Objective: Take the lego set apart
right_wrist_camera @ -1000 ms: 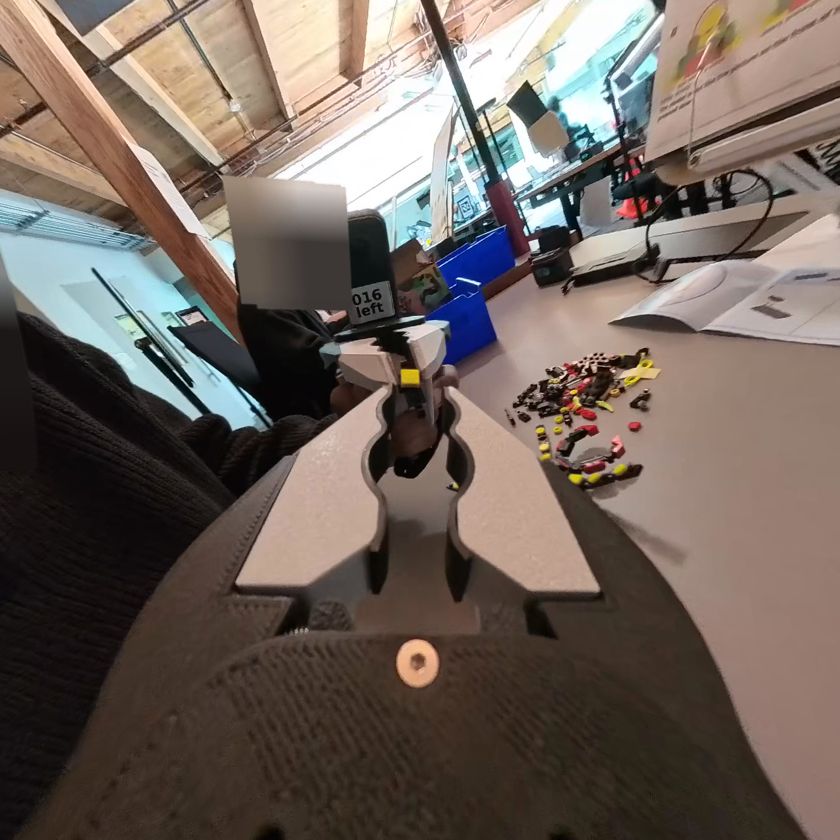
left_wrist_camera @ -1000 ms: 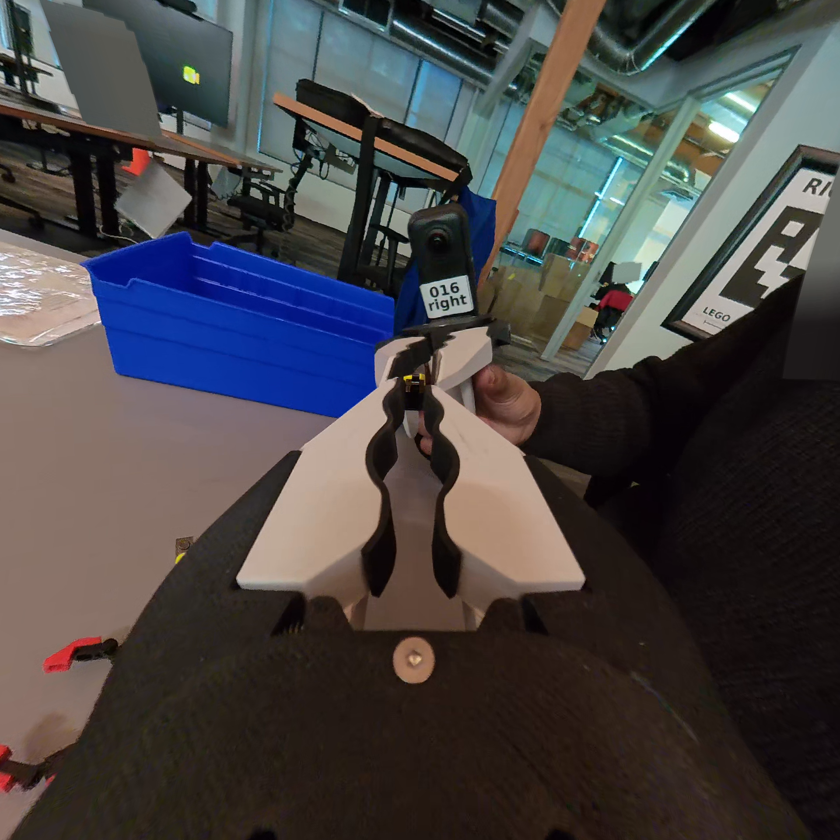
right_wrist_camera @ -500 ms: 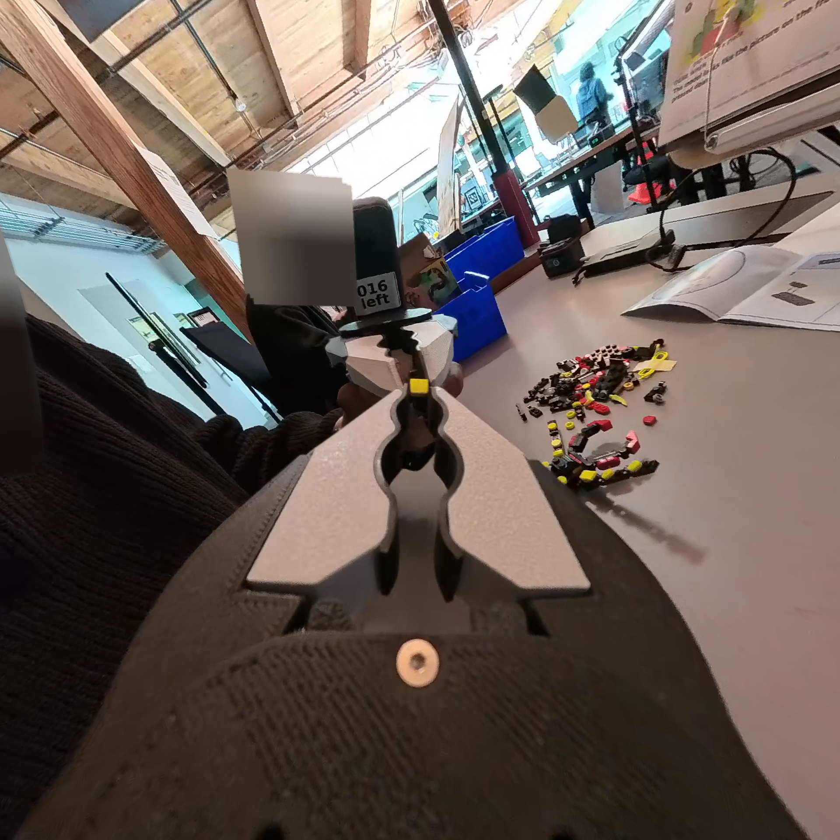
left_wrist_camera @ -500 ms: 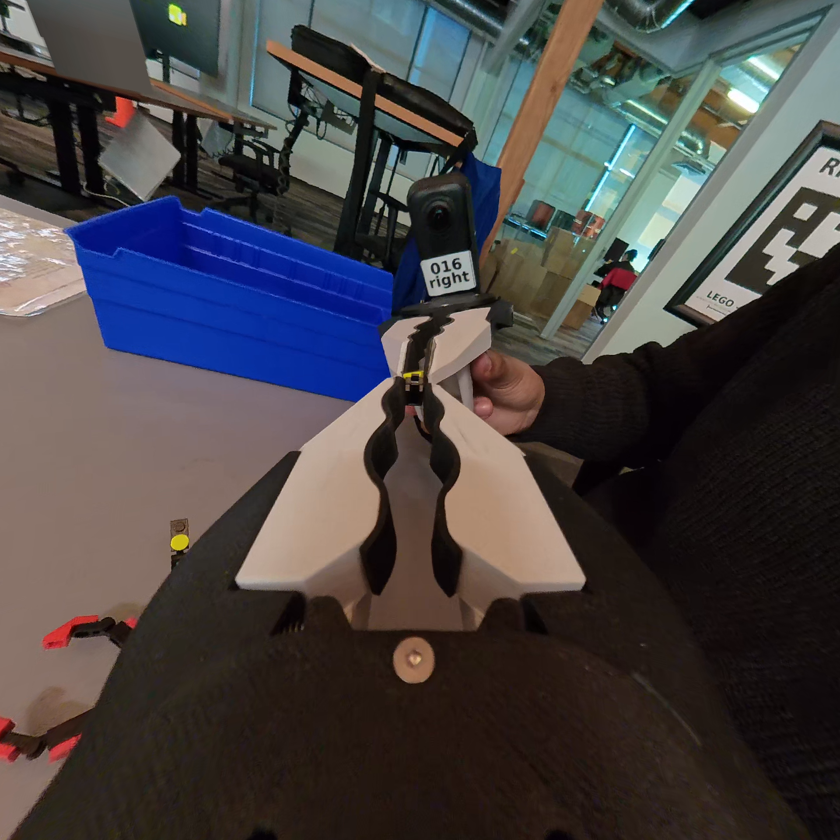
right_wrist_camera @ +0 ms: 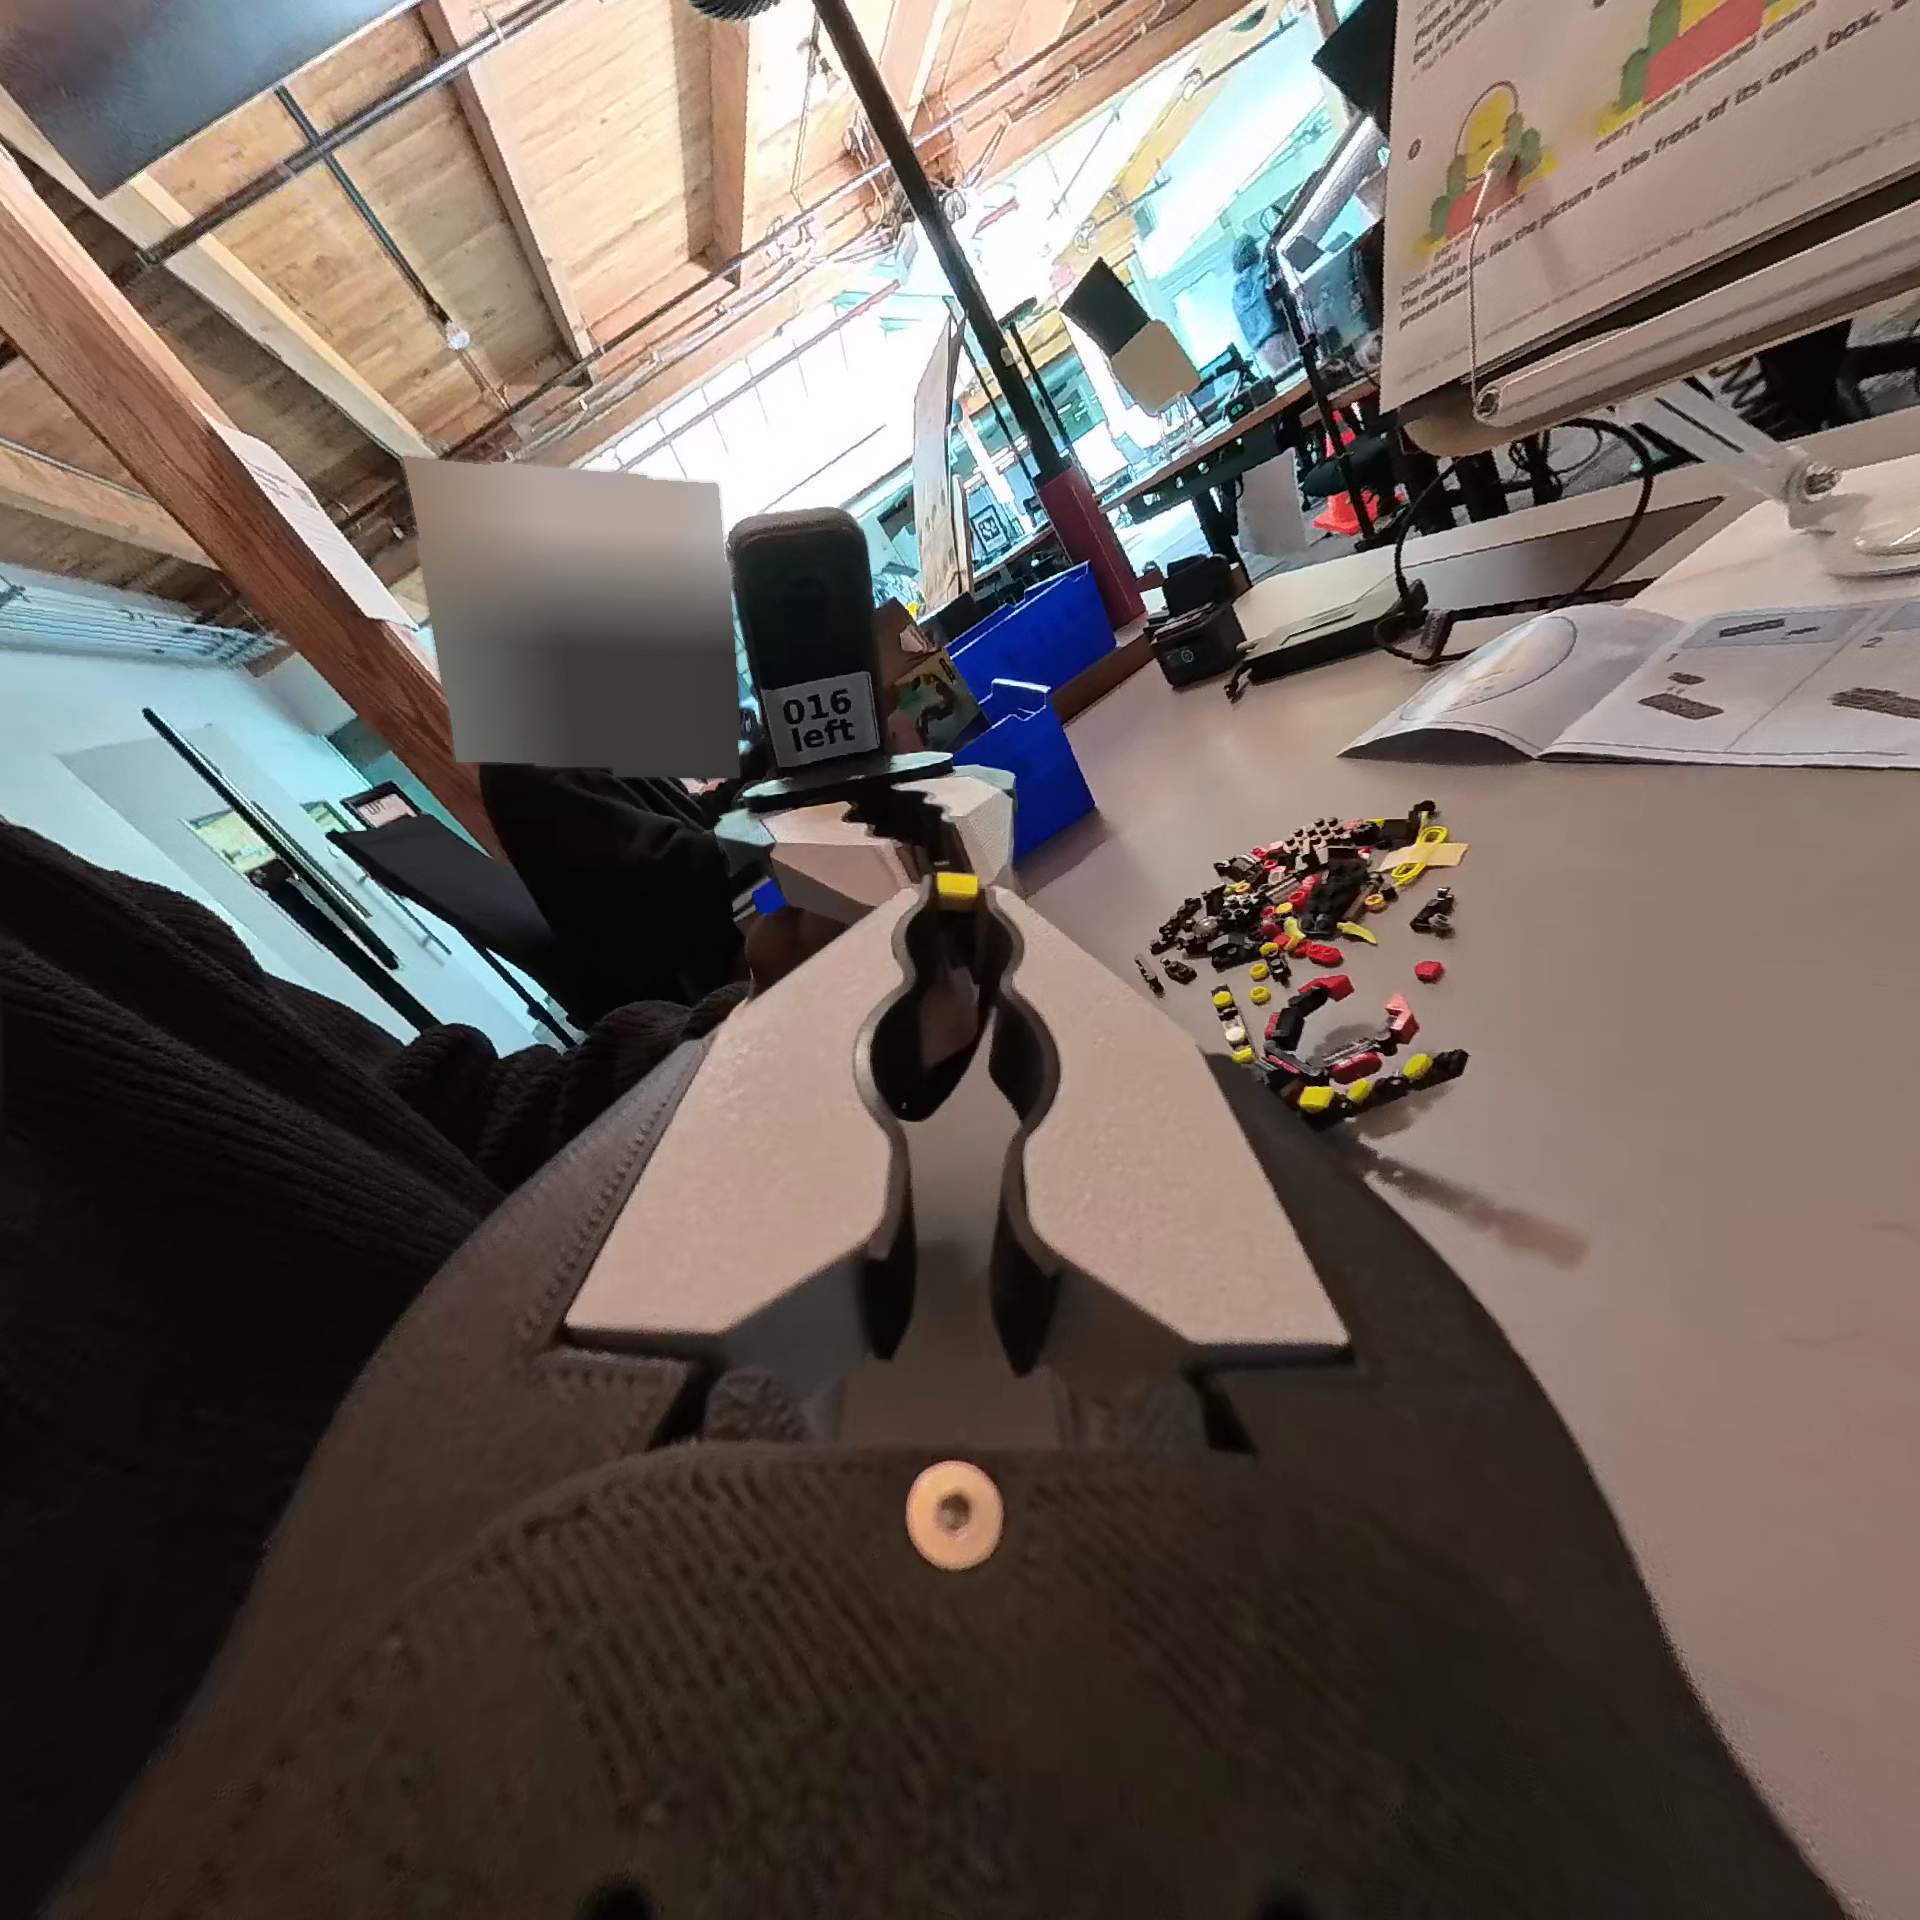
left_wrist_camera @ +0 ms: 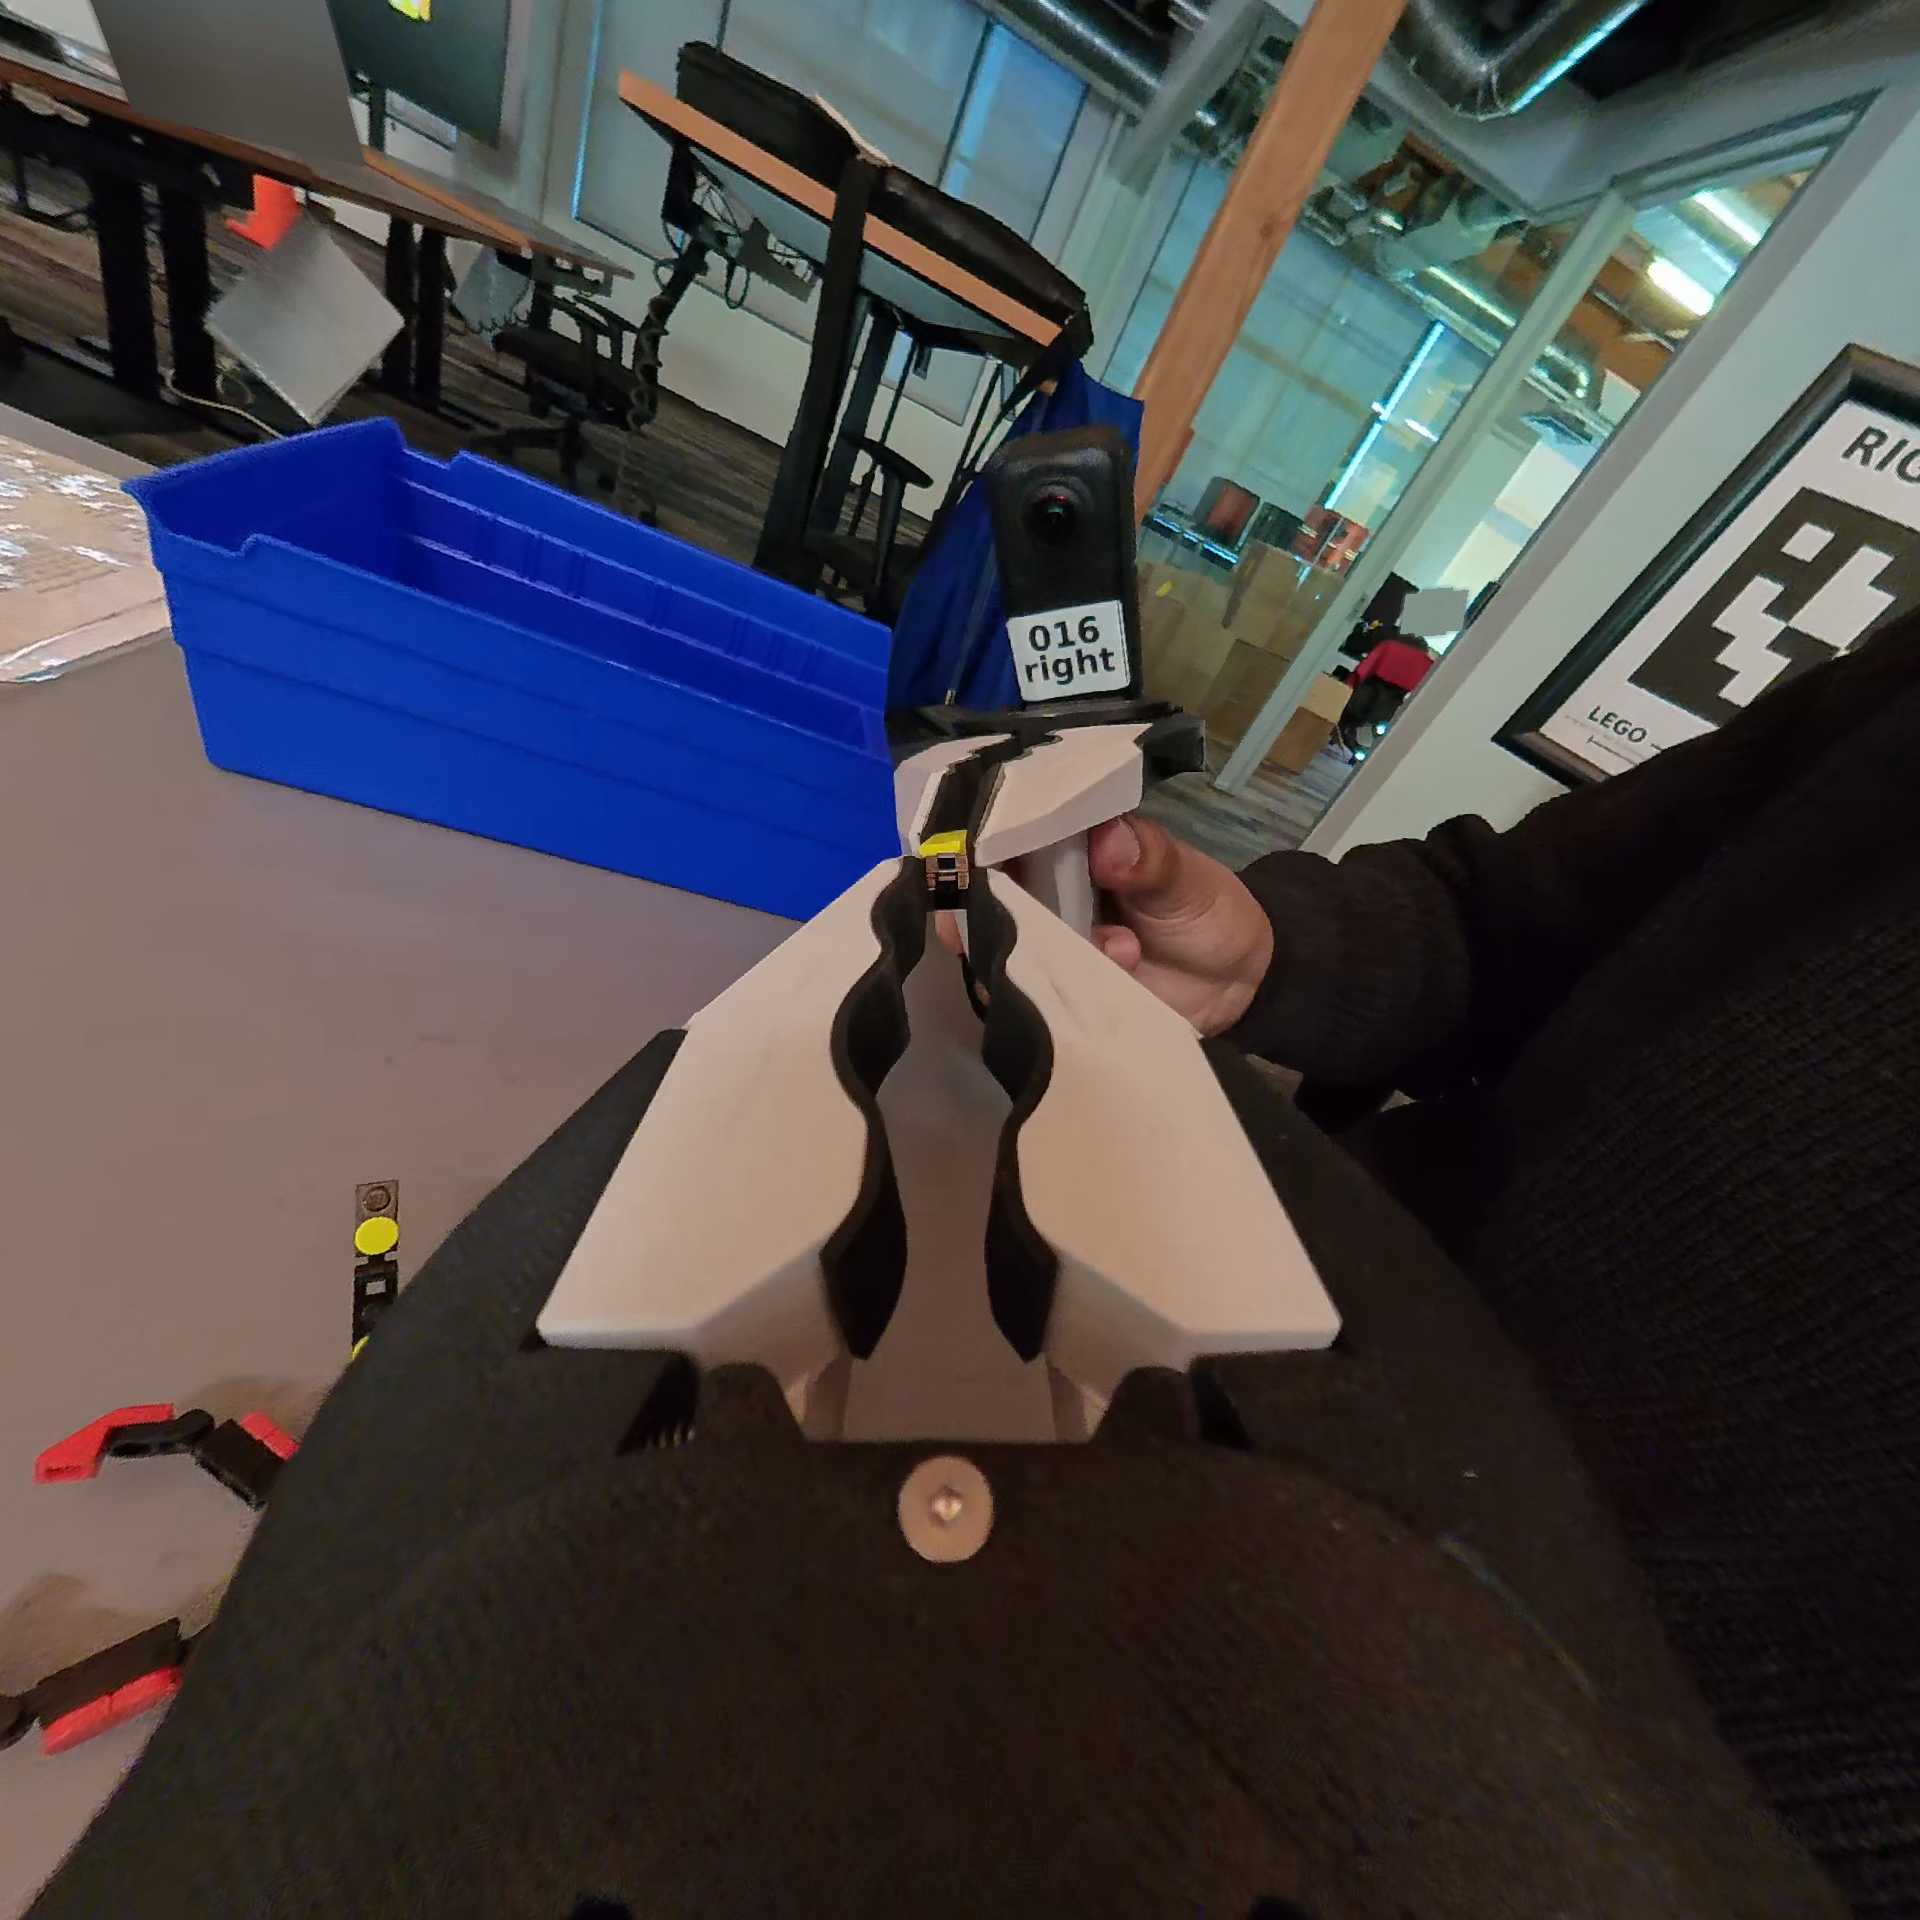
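Blue bin, open booklet on table

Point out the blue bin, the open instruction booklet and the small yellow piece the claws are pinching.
blue bin (left_wrist_camera: 499,717): left wrist view, front wall.
instruction booklet (right_wrist_camera: 1714,696): right wrist view, open right page.
yellow piece (right_wrist_camera: 956,886): right wrist view, its top face between the claw tips.

Right gripper has closed onto the yellow-topped lego piece
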Demonstrator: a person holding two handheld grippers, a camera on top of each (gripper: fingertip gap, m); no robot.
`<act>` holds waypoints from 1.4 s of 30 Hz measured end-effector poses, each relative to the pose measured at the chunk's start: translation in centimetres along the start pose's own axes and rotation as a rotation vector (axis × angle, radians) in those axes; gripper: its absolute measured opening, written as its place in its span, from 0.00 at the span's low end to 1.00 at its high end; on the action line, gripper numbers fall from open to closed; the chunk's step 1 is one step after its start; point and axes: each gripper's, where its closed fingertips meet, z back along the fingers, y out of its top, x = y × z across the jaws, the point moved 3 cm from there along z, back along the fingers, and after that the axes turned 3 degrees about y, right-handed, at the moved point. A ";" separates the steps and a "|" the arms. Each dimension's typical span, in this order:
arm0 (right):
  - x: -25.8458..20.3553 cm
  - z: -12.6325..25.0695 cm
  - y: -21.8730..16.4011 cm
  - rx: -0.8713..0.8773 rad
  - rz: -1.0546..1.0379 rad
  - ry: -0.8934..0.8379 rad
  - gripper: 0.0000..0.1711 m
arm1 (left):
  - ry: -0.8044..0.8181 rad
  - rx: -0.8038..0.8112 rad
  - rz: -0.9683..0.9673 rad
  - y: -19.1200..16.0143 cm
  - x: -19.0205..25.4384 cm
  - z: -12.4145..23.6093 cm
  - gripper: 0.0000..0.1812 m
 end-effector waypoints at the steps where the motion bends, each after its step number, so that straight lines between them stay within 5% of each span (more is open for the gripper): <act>1: 0.0 0.0 0.0 0.009 -0.008 0.000 0.03 | -0.002 0.000 0.002 0.0 0.0 0.0 0.04; 4: -0.1 0.1 0.3 0.063 -0.081 0.036 0.04 | -0.070 -0.002 0.022 0.0 0.5 0.1 0.02; 6: 1.3 2.6 3.3 0.227 -0.174 0.037 0.03 | -0.125 -0.197 -0.007 -3.2 1.3 -1.1 0.03; 9: 2.1 4.3 4.4 0.149 -0.021 -0.054 0.03 | -0.168 -0.081 0.036 -1.4 2.1 -1.5 0.03; 14: 1.3 2.7 2.8 -0.040 0.227 -0.123 0.03 | -0.019 -0.060 0.009 -1.3 -1.1 0.4 0.03; 23: 3.0 -0.3 -3.9 -0.402 0.550 -0.233 0.04 | 0.509 0.469 0.110 4.4 -9.5 15.7 0.03; 31: 7.6 -8.5 -3.5 -0.450 0.507 -0.269 0.03 | 0.586 0.517 0.150 3.3 -10.5 19.1 0.03; 37: 12.1 -13.6 -7.4 -0.823 0.372 -0.233 0.04 | 0.576 0.411 0.159 1.8 -10.5 18.5 0.03; 42: 13.5 -15.7 -8.4 -0.894 0.390 -0.265 0.05 | 0.572 0.346 0.127 1.4 -10.1 18.0 0.02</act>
